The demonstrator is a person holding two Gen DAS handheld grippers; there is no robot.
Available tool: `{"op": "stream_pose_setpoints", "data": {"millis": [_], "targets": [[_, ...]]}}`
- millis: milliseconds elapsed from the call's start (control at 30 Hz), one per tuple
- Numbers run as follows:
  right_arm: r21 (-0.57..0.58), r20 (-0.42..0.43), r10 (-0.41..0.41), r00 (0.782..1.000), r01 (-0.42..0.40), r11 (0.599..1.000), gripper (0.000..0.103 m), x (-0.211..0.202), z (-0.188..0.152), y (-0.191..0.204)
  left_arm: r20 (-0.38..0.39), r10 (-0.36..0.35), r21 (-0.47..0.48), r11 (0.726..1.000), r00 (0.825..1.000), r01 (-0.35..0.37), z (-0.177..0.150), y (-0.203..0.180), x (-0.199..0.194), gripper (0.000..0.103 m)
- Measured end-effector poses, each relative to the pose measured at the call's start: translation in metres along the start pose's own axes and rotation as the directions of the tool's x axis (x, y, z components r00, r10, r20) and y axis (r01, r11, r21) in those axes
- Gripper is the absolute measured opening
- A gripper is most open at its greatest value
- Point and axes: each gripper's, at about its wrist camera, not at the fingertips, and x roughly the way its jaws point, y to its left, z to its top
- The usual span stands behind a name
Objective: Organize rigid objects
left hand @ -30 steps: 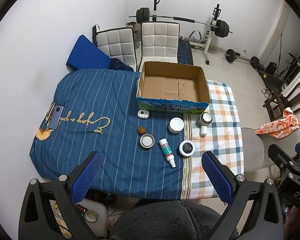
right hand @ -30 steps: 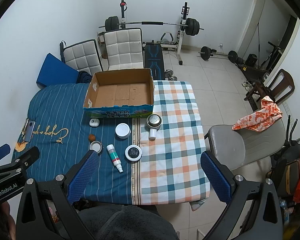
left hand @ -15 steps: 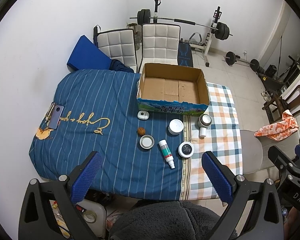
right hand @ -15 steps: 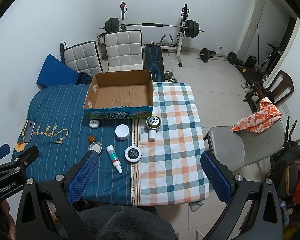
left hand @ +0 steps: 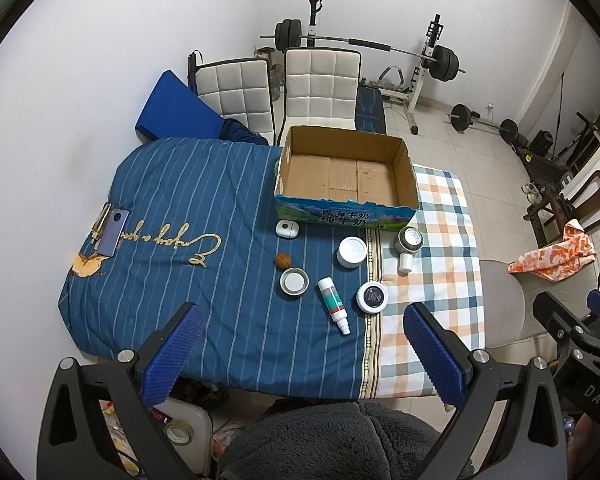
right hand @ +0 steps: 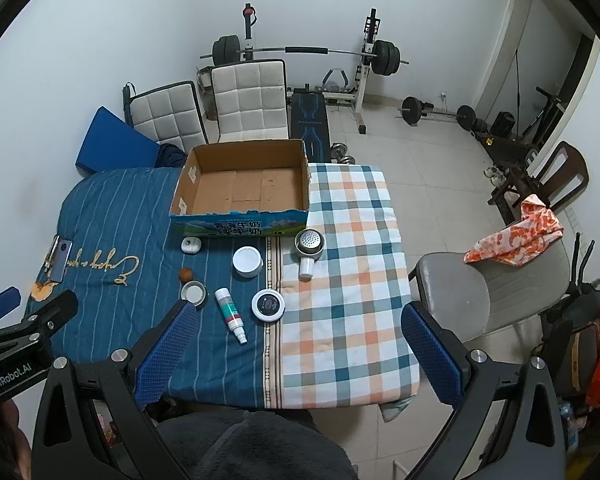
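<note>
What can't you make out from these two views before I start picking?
- Box label: print too small to read, both views.
- Black-lidded jar: lid text too small, both views.
- Phone: clip partly covers it, left view; tiny at the right view's edge.
- Under the table: cloth and both grippers, left and right, hide it.
</note>
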Motion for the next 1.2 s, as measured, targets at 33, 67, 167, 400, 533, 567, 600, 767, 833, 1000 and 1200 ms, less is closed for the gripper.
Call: {"op": "stream_pose_setpoints", "data": {"millis": [33,67,167,400,533,567,600,767,833,1000,1200], "targets": [[0.003,0.001,0.002,1.0,-0.002,1.0,0.103,-0.001,0.0,-0.002,0.0,0.0,-0.002,1.0,1.0,0.0,0.0,0.0,0.0,0.103],[0.005,0.003,0.003,1.0,-0.003,1.0,0.103,-0.002,-0.001,-0.002,0.001,-0.001,-0.004,1.0,1.0,0.001,-0.001,0.0,0.0,0.103],[0.01,0.002,0.011,1.0,-0.011,1.0,0.103,-0.002,0.002,-0.005,-0.001,-0.003,-0.013,1.0,1.0,0.003,-0.003,0.002,0.001,0.103],[0.023,-0.022,0.024,0.999,-0.023,0.999,0.103,0.029,0.006,-0.011,0.002,0.026,-0.061,0.998,1.0,-0.026,0.015,0.023,0.035,0.103],[0.013,-0.092,0.032,0.995,-0.031,0.999,0.103,0.08,0.015,-0.011,-0.039,0.062,-0.073,0.995,0.997,-0.065,0.034,0.039,0.08,0.103],[0.011,-0.123,0.03,0.992,-0.029,1.0,0.103,0.102,0.017,-0.01,-0.055,0.071,-0.072,0.995,0.996,-0.075,0.036,0.042,0.091,0.103],[0.01,-0.14,0.032,0.99,-0.03,0.999,0.103,0.115,0.015,-0.008,-0.072,0.077,-0.071,0.994,0.994,-0.082,0.039,0.046,0.11,0.103],[0.012,-0.303,0.045,0.952,-0.043,0.999,0.103,0.241,0.002,0.005,-0.208,0.075,-0.076,0.993,0.975,-0.093,0.038,0.058,0.207,0.103],[0.027,-0.37,0.063,0.927,-0.057,0.998,0.103,0.291,-0.012,0.009,-0.282,0.035,-0.084,0.995,0.959,-0.061,0.03,0.06,0.25,0.103],[0.079,-0.48,0.072,0.874,-0.039,0.996,0.103,0.386,-0.041,0.017,-0.434,0.024,-0.078,0.995,0.9,-0.065,0.003,0.059,0.354,0.103],[0.231,-0.592,0.18,0.785,-0.049,0.972,0.099,0.468,-0.067,0.027,-0.56,-0.041,-0.108,0.994,0.827,-0.024,-0.021,0.056,0.431,0.103]]}}
